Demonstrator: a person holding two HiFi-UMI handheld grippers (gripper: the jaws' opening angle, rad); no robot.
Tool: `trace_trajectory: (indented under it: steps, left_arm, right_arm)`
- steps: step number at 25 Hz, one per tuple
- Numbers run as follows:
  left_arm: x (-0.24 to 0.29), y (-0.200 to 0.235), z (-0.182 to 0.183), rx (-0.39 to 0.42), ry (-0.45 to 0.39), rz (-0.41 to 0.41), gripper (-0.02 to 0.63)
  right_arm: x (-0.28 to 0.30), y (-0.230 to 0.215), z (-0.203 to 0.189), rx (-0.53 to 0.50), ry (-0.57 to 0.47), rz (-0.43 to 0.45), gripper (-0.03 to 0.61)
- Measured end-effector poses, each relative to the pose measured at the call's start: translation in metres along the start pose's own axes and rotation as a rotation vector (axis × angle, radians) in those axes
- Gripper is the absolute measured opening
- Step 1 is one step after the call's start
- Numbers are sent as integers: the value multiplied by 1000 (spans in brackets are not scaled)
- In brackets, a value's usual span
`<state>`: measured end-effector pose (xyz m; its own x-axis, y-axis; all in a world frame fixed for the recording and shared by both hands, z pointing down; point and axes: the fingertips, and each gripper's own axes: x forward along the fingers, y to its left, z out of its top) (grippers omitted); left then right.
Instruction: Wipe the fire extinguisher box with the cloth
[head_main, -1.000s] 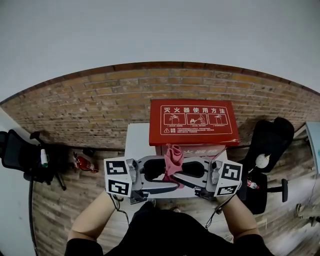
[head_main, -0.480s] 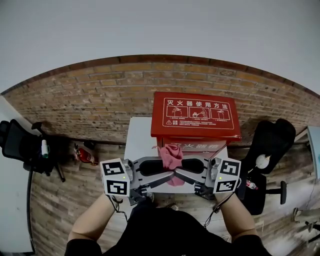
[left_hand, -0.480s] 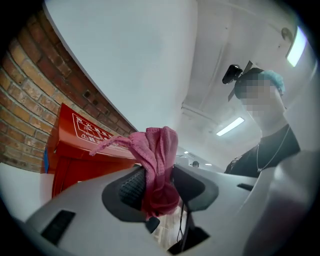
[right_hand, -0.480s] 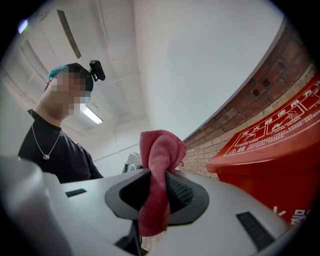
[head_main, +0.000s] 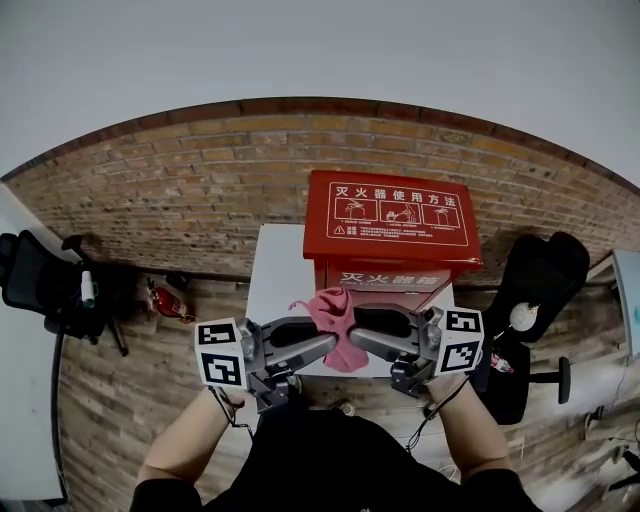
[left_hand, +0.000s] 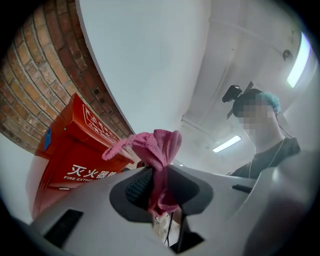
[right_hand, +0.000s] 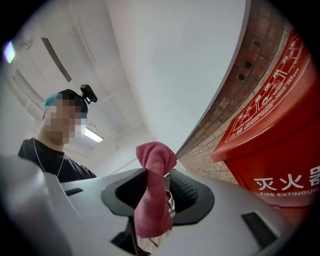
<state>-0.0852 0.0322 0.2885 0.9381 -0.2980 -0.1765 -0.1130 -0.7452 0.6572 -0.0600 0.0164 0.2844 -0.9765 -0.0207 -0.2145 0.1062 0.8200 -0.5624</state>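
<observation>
The pink cloth (head_main: 333, 308) is hanging just in front of the fire extinguisher box (head_main: 392, 250) on the worktop (head_main: 277, 270). The left gripper (left_hand: 156, 186) is just closing onto it and the right gripper (right_hand: 156, 192) is clamping it. Worth keeping it taut before pressing on the lid.

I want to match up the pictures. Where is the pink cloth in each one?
Head view: the pink cloth is in the centre, just below the red box.
Left gripper view: centre, pinched in the left gripper, whose jaws have just been closing on it; the red box is at the left.
Right gripper view: lower centre, pinched in the right gripper; the red box is at the right.
Shared landmark: the red box.
</observation>
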Motion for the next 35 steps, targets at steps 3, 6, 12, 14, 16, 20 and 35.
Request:
trace_trajectory:
  steps: [3, 6, 12, 14, 16, 20, 35]
  left_arm:
    - [-5, 2, -2, -16, -9, 13, 114]
    - [-13, 5, -1, -45, -18, 12, 111]
    - [-37, 16, 16, -121, -87, 15, 106]
    - [-44, 22, 20, -144, -85, 17, 106]
    - [-51, 29, 23, -164, -71, 25, 106]
    - [-65, 46, 30, -192, -34, 45, 104]
    - [-101, 136, 84, -369, -8, 29, 98]
  right_arm:
    - [2, -1, 3, -4, -34, -12, 155]
    - [-3, -8, 22, -24, -110, -71, 150]
    - [-15, -24, 74, -257, -202, -312, 49]
    - [-13, -26, 90, -378, -185, -397, 21]
    - [-9, -26, 104, -513, -151, -465, 21]
    - [-1, -33, 138, -745, -105, -575, 21]
    - [25, -163, 223, -1240, 231, -1007, 20]
